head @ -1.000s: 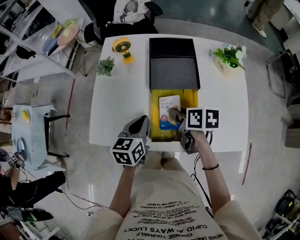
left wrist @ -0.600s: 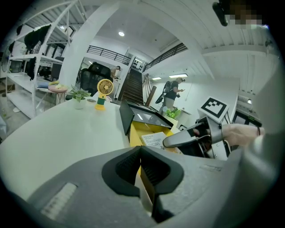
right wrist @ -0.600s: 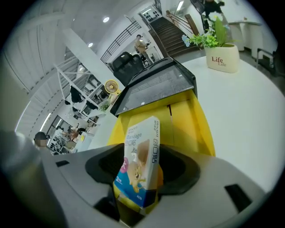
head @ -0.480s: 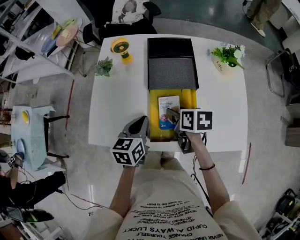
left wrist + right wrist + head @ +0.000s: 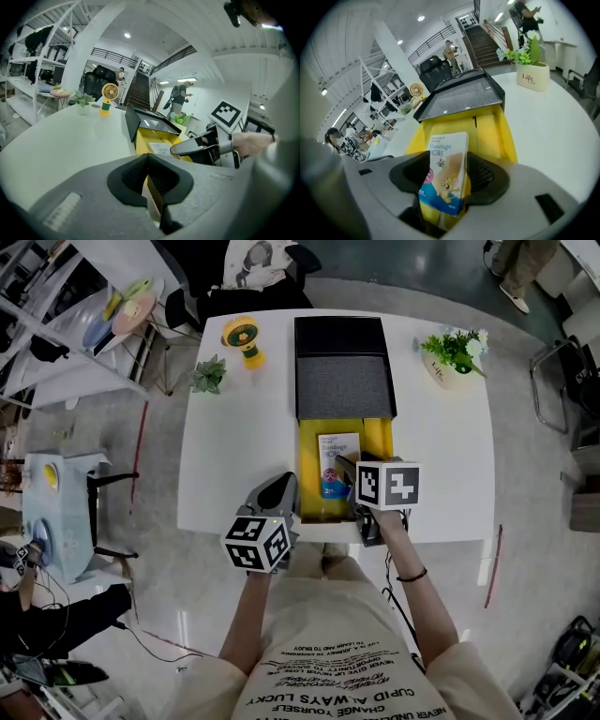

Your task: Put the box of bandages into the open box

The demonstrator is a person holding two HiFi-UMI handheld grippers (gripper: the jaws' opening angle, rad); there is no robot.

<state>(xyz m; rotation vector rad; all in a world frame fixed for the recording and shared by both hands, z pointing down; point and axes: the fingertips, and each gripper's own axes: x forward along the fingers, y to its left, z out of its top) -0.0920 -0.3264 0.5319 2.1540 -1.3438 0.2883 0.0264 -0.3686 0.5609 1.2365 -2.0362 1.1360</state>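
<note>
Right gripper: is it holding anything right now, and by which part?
Nothing is gripped. The right gripper has just been opening its jaws; the bandage box stands between them at its lower end, pads off its sides.

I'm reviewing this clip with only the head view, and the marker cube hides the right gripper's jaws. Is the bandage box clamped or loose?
Observer: In the right gripper view, the right gripper has just been opening its jaws and they stand wide. The bandage box is between the pads, apparently not pressed.
Operator: What about the left gripper?
Observer: Its own view shows the left gripper with its jaws together and nothing between them.
Operator: Is any print legible on the box?
Observer: Yes, the word "Bandage" sits above a cartoon animal on the face turned to the right gripper's camera.
</note>
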